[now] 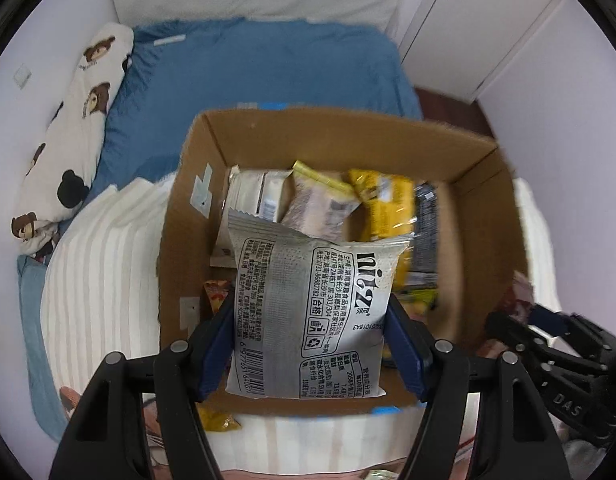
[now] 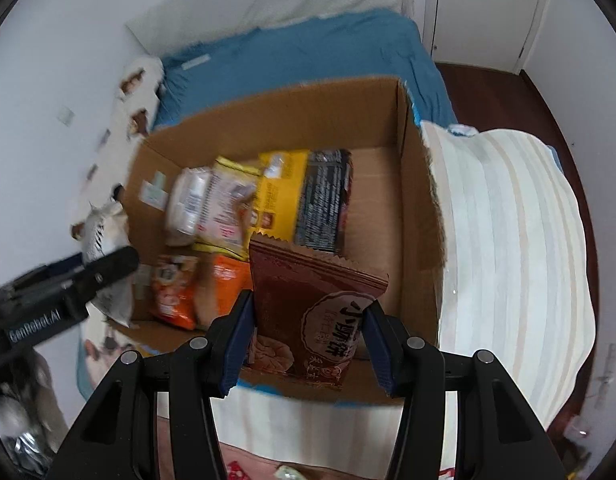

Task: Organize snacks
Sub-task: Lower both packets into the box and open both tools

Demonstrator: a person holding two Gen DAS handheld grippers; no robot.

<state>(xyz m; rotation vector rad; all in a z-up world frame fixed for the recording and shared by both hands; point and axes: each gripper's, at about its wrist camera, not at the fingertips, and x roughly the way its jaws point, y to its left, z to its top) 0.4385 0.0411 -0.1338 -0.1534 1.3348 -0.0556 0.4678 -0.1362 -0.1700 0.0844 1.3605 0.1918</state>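
An open cardboard box (image 1: pixel 339 128) stands on the bed and holds several snack packs: pale, yellow (image 1: pixel 383 208) and dark ones at the back. My left gripper (image 1: pixel 309 344) is shut on a silver snack bag (image 1: pixel 311 312) and holds it over the box's near left part. My right gripper (image 2: pixel 306 344) is shut on a brown snack bag (image 2: pixel 308 312) over the near right part of the box (image 2: pixel 419 216). Orange packs (image 2: pixel 176 288) lie at the box's near left. The left gripper with its silver bag shows at the left edge of the right wrist view (image 2: pixel 68 288).
The box sits on a white striped blanket (image 1: pixel 96 264) over a blue sheet (image 1: pixel 268 68). A bear-print pillow (image 1: pixel 80 120) lies along the left wall. More loose snacks lie at the near edge (image 1: pixel 218 420). White cupboard doors (image 1: pixel 479 28) and dark floor (image 2: pixel 503 100) are at right.
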